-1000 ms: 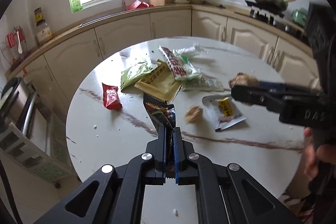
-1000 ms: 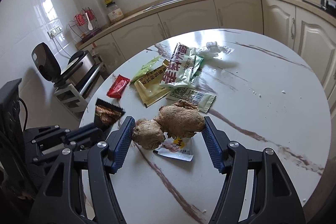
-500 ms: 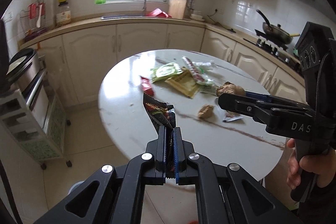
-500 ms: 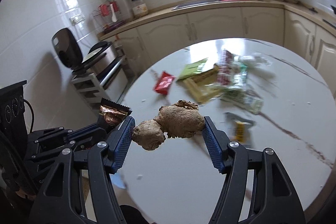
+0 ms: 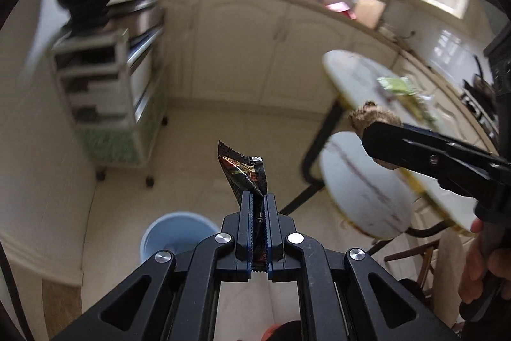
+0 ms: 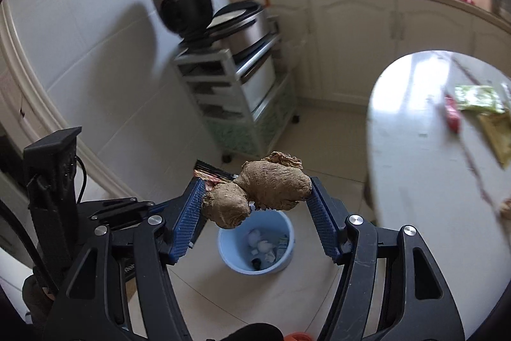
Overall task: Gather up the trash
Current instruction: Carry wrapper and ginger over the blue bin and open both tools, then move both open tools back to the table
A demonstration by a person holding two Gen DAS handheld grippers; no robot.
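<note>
The left tongs point(image 5: 258, 203) are closed flat on a dark snack wrapper point(image 5: 244, 170), which stands up out of the pad tips with its serrated edge uppermost. The right tongs point(image 6: 255, 200) are clamped on a knobbly brown ginger root point(image 6: 258, 192); each blue ribbed pad presses against one end of the root, so the jaws stand partly apart at the width of the root. Both tongs point downward over the tiled floor point(image 6: 287, 293). A light blue bin point(image 6: 255, 245) stands on the floor directly below and just beyond the right tongs; it contains white crumpled scraps and a few small pieces. In the left wrist view the same bin point(image 5: 174, 234) appears below and to the left of the left tongs, partly hidden by the tong frame. The right tongs point(image 5: 383, 136), carrying the root, show to the right of the left tongs in that view, and a hand point(image 5: 482, 264) grips their handle at the lower right edge. The round marble table point(image 6: 415, 149) lies to the right of the right tongs, well apart, with a red wrapper point(image 6: 452, 115), a green packet point(image 6: 477, 98) and a yellow packet point(image 6: 498, 133) on it, all blurred. A wheeled rack point(image 6: 242, 98) bearing a steel cooker stands beyond the tongs, against the tiled wall.
</note>
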